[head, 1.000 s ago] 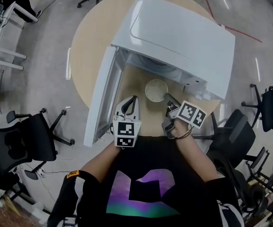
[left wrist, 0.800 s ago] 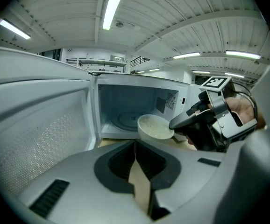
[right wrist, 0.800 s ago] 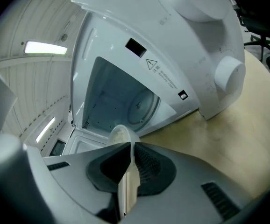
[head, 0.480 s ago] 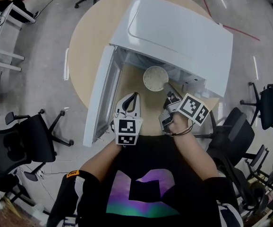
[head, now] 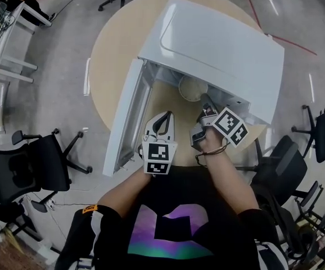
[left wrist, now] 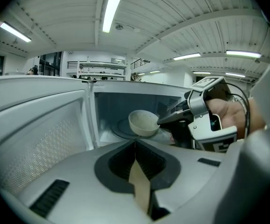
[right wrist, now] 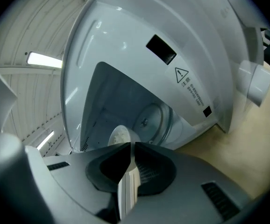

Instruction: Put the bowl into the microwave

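The head camera looks steeply down from well above the desk [head: 109,49] and microwave [head: 219,44]; the camera on the left tool [head: 164,116] faces level into the open cavity from near; that on the right tool [head: 205,99], closer and rolled, shares cavity and bowl [left wrist: 143,122].

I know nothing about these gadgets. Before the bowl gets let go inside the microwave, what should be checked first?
1. Microwave door swung open: ok.
2. Right gripper shut on the rim of the bowl: ok.
3. Bowl past the opening, over the glass turntable: ok.
4. Bowl resting on the turntable, not hanging above it: cannot tell.
5. Left gripper shut, empty and apart from the bowl: ok.
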The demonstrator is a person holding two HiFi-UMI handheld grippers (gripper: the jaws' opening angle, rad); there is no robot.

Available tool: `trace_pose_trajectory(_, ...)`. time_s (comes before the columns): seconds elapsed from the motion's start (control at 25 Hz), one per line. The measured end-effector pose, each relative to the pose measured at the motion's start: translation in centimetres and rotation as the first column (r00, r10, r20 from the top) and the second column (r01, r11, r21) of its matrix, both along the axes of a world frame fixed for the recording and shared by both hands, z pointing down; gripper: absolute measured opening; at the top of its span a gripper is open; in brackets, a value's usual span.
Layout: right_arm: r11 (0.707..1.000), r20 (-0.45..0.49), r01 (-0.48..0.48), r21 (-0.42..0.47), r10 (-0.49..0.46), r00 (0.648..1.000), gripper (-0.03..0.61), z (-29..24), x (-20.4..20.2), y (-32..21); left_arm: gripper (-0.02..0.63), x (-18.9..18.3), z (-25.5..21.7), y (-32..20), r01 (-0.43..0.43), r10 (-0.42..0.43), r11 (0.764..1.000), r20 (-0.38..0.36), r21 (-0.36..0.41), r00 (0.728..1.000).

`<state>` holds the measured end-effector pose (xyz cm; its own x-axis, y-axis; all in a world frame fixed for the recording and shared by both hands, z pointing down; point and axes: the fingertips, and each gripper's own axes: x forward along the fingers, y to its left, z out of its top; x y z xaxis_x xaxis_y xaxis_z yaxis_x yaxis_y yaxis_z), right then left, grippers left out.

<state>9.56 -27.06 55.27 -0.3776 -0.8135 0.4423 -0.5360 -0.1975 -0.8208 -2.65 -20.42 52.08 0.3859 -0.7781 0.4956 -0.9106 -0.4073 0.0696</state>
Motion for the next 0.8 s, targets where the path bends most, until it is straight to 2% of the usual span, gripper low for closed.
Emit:
trace_pose_trajectory(0.32, 0.999, -0.005, -0.05, 0.008, 0.05, 0.999, 0.04, 1.2, 0.4, -2.2, 0.048, 1.1, -0.4, -2.5, 0.017, -0.017, 1.0, -0.007, 0.007, 1.0)
trace_pose_trajectory(0.6, 0.994, -0.011, -0.104, 0.036, 0.105, 0.994, 0.04, 1.8, 0.7, -4.8, 0.048, 1.2, 0.1, -3.2, 0.021, -0.021, 1.0, -0.006, -0.023, 1.0)
trace_pose_trajectory(0.8, 0.992, -0.029, -0.121, 0.022, 0.122, 0.992, 0.041, 2.8, 0.8, -5.9, 0.048, 0.8, 0.5, -3.6, 0.032, -0.033, 0.999, -0.005, -0.037, 0.999)
